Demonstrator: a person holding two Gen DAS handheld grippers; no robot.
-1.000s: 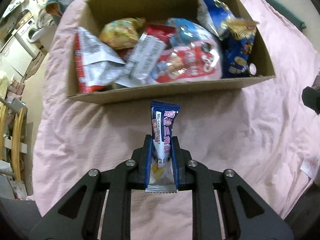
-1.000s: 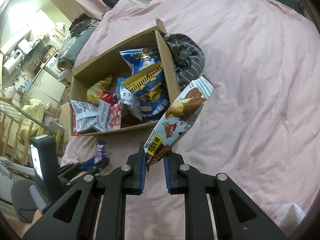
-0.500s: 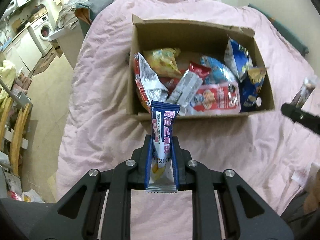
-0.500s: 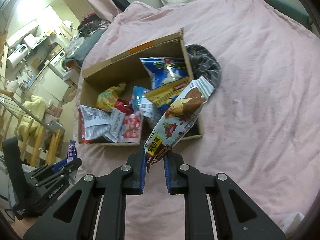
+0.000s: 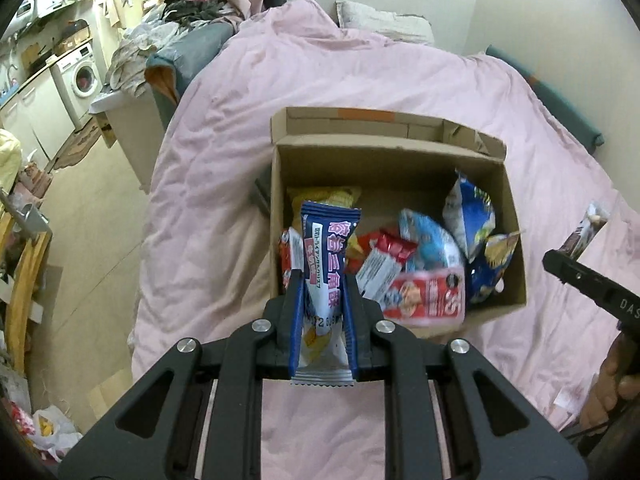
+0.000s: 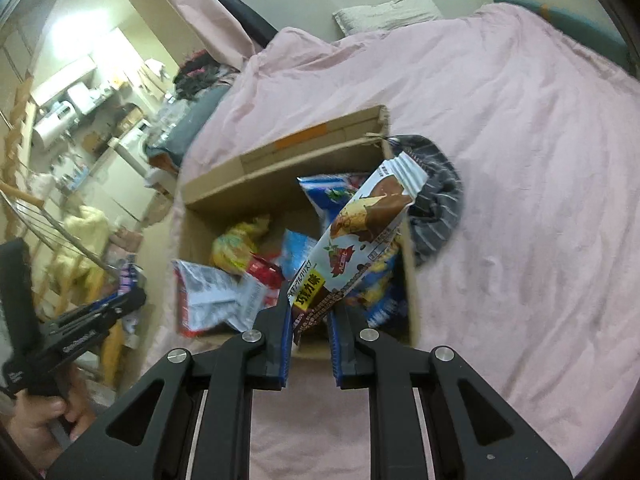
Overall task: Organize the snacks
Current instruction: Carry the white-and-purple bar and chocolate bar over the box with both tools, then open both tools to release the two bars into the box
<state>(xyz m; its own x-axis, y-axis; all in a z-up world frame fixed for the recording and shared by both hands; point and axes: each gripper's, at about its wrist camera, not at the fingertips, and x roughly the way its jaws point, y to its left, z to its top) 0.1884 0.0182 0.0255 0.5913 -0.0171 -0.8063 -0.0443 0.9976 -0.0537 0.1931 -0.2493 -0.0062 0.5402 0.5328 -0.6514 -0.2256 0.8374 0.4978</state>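
An open cardboard box (image 5: 514,216) (image 6: 414,288) with several snack bags inside sits on a pink bed cover. My left gripper (image 5: 322,280) is shut on a blue and white snack packet (image 5: 326,248), held upright above the box's near left corner. My right gripper (image 6: 310,304) is shut on a white and brown chocolate snack packet (image 6: 360,232), which leans up and right over the box's right side. In the left wrist view the right gripper (image 5: 560,260) enters at the right edge with its packet (image 5: 588,232). At the left of the right wrist view the left gripper (image 6: 132,298) shows, in a hand (image 6: 40,420).
A dark striped cloth (image 6: 440,200) lies against the box's far right corner. A pillow (image 5: 384,26) lies at the head of the bed. Left of the bed are the floor, a washing machine (image 5: 80,76), a clothes pile (image 5: 160,52) and a wooden rack (image 5: 24,284).
Both grippers have risen and pulled back, so the box looks smaller and lower in both views. Each packet stays gripped as before.
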